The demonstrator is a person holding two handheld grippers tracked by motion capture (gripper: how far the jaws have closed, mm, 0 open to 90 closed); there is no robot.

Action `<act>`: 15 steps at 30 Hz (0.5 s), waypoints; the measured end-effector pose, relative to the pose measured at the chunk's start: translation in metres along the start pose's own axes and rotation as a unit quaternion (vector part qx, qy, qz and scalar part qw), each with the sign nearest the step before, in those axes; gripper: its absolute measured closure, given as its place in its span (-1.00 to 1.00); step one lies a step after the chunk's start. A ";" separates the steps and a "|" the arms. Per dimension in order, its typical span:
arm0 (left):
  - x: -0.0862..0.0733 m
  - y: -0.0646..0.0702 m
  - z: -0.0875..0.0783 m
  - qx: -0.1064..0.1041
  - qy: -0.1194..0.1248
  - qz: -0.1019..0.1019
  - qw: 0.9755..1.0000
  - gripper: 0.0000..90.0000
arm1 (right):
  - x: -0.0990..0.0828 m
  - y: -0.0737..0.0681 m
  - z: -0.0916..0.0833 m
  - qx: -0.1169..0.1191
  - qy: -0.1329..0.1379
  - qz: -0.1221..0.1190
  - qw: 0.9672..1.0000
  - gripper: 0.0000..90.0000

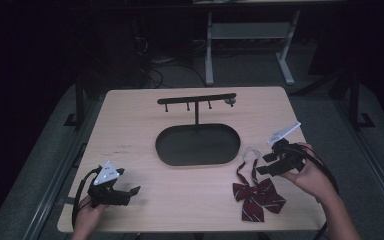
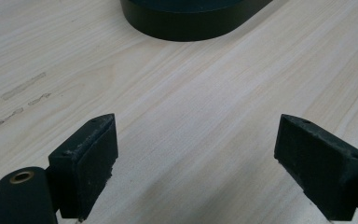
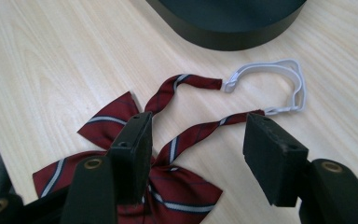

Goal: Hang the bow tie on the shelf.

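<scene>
Right now the counter spreads pale and wooden under both my hands. Ahead of both grippers, toward its middle, stands the black oval tray, with a thin post rising from its far rim to a crossbar with small hooks; I see nothing lying in the tray.

Just in front of my right gripper, low and a little to its inner side, lies the dark red striped bow tie, flat on the counter. In the right gripper view the bow sits beneath and between the spread jaws, its two fabric straps running forward away from me and joined by a white plastic loop that ends just short of the tray wall. That gripper is spread wide and holds nothing; I cannot tell whether it hovers over the tie or touches it. My right hand wraps it from the outer side, forearm coming up from the near edge, jaws tilted down toward the tie.

My left gripper is well apart from the tie, near the counter's near left corner. Its jaws stand wide over bare wood, gripping nothing, pointing toward the tray. My left hand holds it from behind, low over the counter.
</scene>
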State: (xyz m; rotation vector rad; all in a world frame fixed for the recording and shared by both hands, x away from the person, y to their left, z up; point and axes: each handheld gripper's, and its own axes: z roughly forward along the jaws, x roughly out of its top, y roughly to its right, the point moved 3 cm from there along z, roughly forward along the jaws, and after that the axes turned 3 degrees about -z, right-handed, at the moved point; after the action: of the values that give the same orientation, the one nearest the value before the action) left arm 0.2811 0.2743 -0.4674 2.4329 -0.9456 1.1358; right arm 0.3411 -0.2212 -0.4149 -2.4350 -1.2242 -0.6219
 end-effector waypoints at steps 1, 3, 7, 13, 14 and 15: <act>0.000 0.000 0.000 0.000 0.000 0.000 1.000 -0.71 | 0.002 0.001 0.001 0.000 -0.001 -0.002 1.000 -0.07; 0.000 0.000 0.000 -0.001 0.003 -0.003 1.000 -0.71 | 0.004 0.003 0.003 0.000 -0.006 -0.003 1.000 -0.07; 0.000 0.000 -0.001 -0.001 -0.003 0.005 1.000 -0.71 | 0.010 0.009 0.009 0.001 -0.020 0.001 1.000 -0.06; 0.000 0.000 0.000 -0.001 0.001 0.000 1.000 -0.71 | 0.015 0.020 0.018 -0.002 -0.033 0.011 0.999 -0.05; 0.000 -0.001 -0.001 -0.001 -0.001 0.003 1.000 -0.71 | 0.016 0.022 0.019 -0.003 -0.036 0.013 0.999 -0.05; 0.000 -0.001 -0.001 -0.001 -0.001 0.003 1.000 -0.71 | 0.016 0.022 0.019 -0.003 -0.036 0.013 0.999 -0.05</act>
State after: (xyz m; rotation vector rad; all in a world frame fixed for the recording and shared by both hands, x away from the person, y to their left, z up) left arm 0.2815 0.2749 -0.4668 2.4318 -0.9555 1.1333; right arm 0.3720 -0.2141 -0.4247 -2.4937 -1.2172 -0.5354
